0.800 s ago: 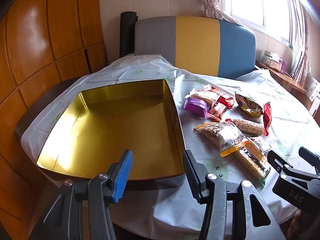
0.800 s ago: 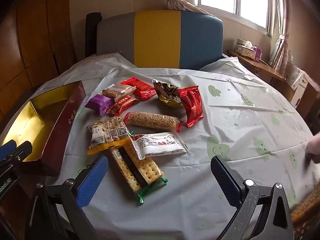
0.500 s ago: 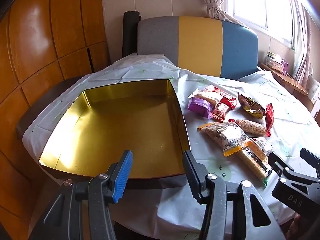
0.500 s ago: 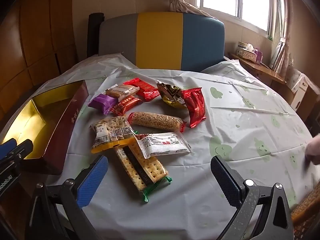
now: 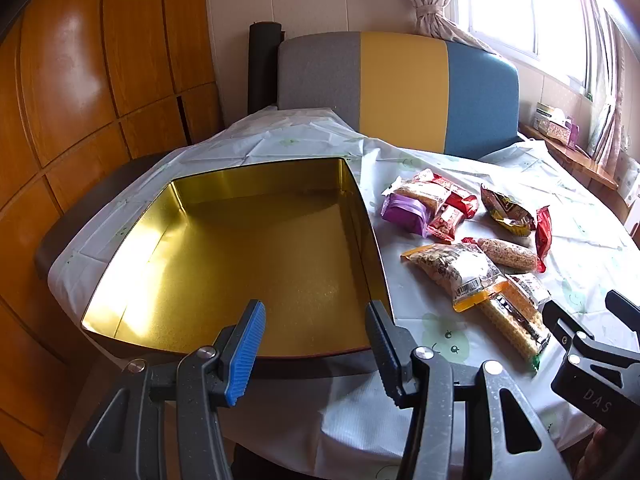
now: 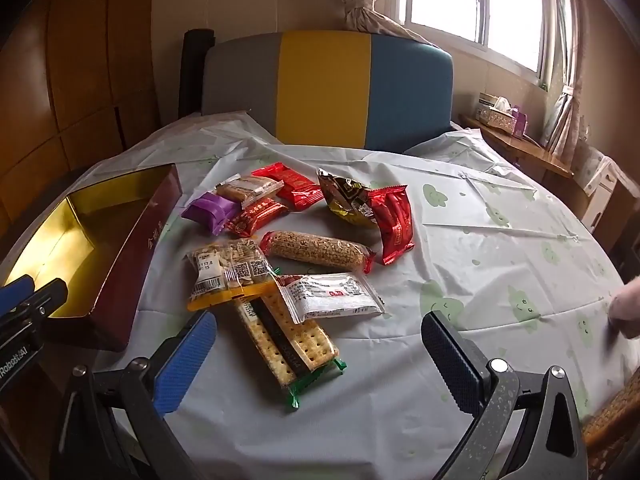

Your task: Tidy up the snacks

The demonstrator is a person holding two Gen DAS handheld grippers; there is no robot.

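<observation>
An empty gold-lined tin [image 5: 240, 264] with dark red sides [image 6: 136, 256] lies at the table's left. Several snack packets lie to its right: a cracker pack [image 6: 286, 338], a white packet [image 6: 330, 292], a nut bag [image 6: 228, 270], a grain bar [image 6: 318, 250], a purple packet [image 6: 210, 212] and red packets [image 6: 394, 222]. My left gripper [image 5: 314, 326] is open and empty above the tin's near edge. My right gripper [image 6: 320, 344] is open and empty, just short of the cracker pack.
A grey, yellow and blue chair back [image 6: 328, 88] stands behind the table. Wooden panels [image 5: 80, 80] line the left wall. A shelf with a tissue box [image 6: 498, 118] is at the right. A fingertip [image 6: 626, 308] rests on the cloth at right.
Both grippers have shifted slightly; the tin and snacks sit a little further right in view. Both grippers stayed open and empty. No snack moved.
</observation>
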